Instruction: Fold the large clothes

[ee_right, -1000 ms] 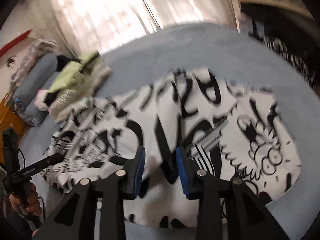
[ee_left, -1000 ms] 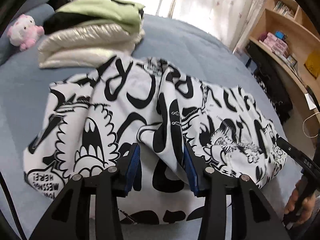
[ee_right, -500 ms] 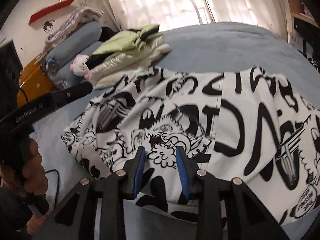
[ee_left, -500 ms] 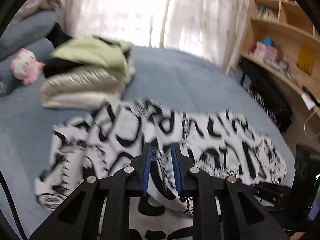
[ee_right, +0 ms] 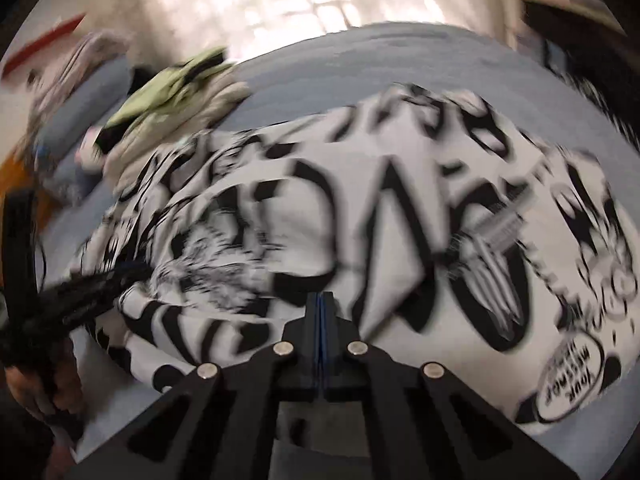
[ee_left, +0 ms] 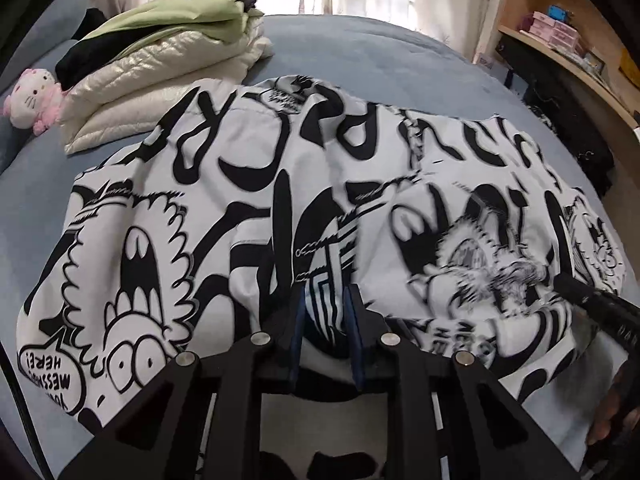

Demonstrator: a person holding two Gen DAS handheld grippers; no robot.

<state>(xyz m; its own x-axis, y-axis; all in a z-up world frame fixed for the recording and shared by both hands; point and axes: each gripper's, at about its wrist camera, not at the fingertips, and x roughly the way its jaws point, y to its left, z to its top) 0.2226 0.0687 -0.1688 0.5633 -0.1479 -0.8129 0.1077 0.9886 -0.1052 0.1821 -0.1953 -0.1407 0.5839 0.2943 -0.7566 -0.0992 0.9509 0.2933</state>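
A large white garment with black cartoon print (ee_left: 280, 168) lies spread on the blue bed (ee_left: 380, 48). My left gripper (ee_left: 326, 312) is shut on a raised striped fold of it near the front edge. In the blurred right wrist view the same garment (ee_right: 400, 200) fills the middle, and my right gripper (ee_right: 322, 308) has its blue pads pressed together at the cloth's near edge, seemingly pinching a thin layer. The right gripper (ee_left: 560, 284) also shows at the garment's right side, its tip in bunched cloth. At the left of the right wrist view is the left gripper (ee_right: 136, 274).
A stack of folded clothes (ee_left: 160, 60), green on cream, sits at the back left beside a pink plush toy (ee_left: 30, 100). A wooden shelf (ee_left: 560, 40) with boxes runs along the right. A hand (ee_left: 616, 420) holds the right gripper's handle.
Both grippers have come down closer to the garment. The left jaws closed on a fold a second ago and stay so. The right jaws went from open to shut.
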